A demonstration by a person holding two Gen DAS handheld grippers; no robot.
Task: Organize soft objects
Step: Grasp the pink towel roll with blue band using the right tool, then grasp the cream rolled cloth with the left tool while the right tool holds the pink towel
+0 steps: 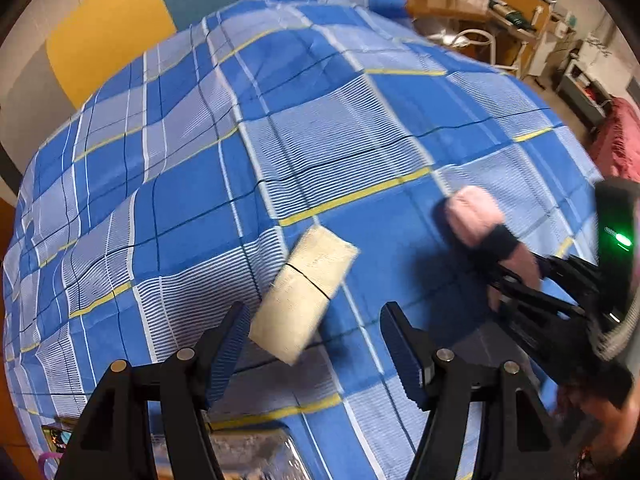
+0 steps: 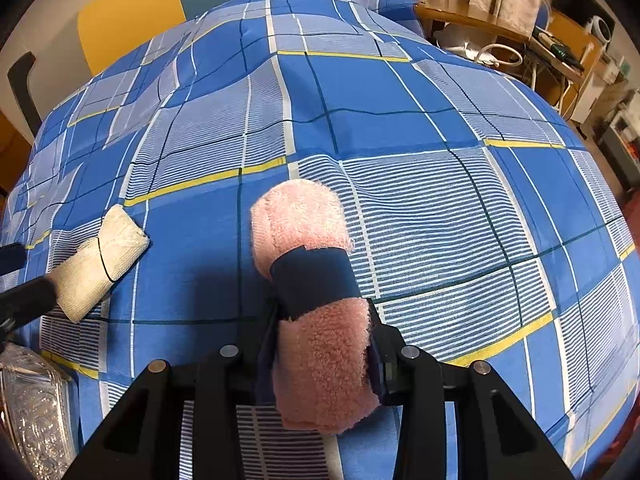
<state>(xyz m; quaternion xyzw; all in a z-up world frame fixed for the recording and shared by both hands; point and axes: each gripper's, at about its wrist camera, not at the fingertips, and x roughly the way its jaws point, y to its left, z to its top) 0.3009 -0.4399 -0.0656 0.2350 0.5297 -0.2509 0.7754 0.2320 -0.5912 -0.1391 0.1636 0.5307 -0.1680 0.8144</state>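
Observation:
A cream rolled towel with a thin black band lies on the blue plaid bedsheet. My left gripper is open, its jaws on either side of the roll's near end, not touching it. The roll also shows in the right wrist view. My right gripper is shut on a pink rolled towel wrapped in a dark blue band. In the left wrist view the pink towel is at the right, held just over the sheet.
A clear patterned plastic container sits at the near left edge of the bed; it also shows in the left wrist view. A wooden desk and cluttered shelves stand beyond the bed on the right.

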